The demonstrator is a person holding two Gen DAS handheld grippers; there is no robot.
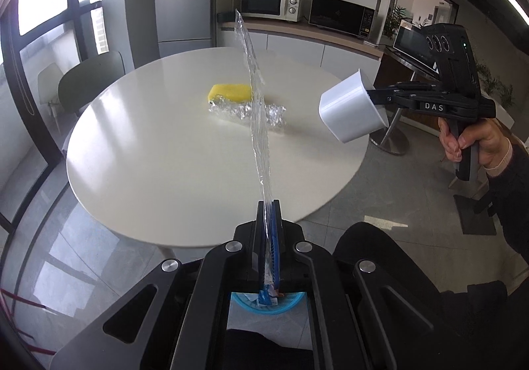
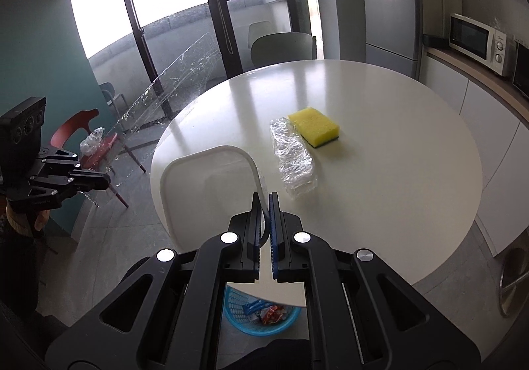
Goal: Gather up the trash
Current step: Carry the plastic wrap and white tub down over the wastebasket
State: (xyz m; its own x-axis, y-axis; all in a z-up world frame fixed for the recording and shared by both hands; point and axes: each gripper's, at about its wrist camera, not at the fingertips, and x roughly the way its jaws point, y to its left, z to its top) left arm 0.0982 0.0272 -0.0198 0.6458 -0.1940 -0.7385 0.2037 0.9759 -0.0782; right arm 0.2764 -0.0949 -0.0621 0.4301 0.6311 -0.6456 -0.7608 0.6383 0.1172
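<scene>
Clamped between the pads of the left gripper (image 1: 268, 204) is a strip of clear plastic film (image 1: 254, 99), which rises stiffly out of the closed jaws and stands up over the white round tabletop (image 1: 158, 171). The right gripper (image 2: 264, 196) is pressed together on the rim of a white plastic container (image 2: 205, 185), holding it in the air on its side, near the tabletop's edge.

Below both grippers, on the floor, sits a blue basket (image 2: 238, 320) with wrappers already in it; this looks like the place for the trash. Left on the tabletop are a crumpled bundle of cling wrap (image 2: 294, 161) and, just beside it, a yellow sponge (image 2: 314, 127).

Film like this is very light, limp and clingy, so it may stick to the pads on release. The bundle should crush easily; pinching it across its narrow middle seems best. The container is rigid and light, and the rim serves well.
</scene>
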